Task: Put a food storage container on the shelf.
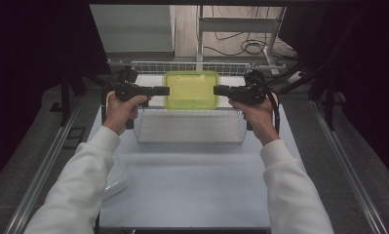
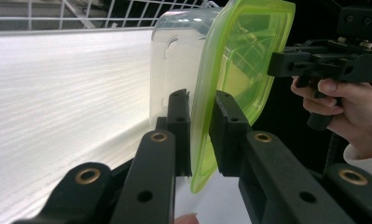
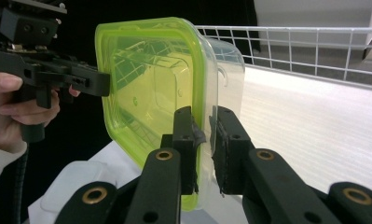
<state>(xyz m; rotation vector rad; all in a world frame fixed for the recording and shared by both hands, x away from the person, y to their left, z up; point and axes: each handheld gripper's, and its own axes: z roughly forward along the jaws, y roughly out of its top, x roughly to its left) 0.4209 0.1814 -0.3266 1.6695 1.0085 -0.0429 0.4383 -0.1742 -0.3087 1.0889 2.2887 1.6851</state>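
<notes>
Above the white desk (image 1: 192, 165) and wire basket (image 1: 189, 127), both claws, left (image 1: 164, 90) and right (image 1: 218, 90), pinch the green-lidded container (image 1: 191, 89) (opposite rims), jaws nearly closed.

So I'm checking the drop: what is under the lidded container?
Under the green-lidded container, held by both grippers, lie a white table and a wire basket. The container hides whatever sits directly below.

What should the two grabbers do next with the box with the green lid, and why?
Probably carry the box a little further and lower it into a wire basket. The left gripper and right gripper each pinch the green lid's rim on opposite sides, holding the box in the air above the baskets.
</notes>
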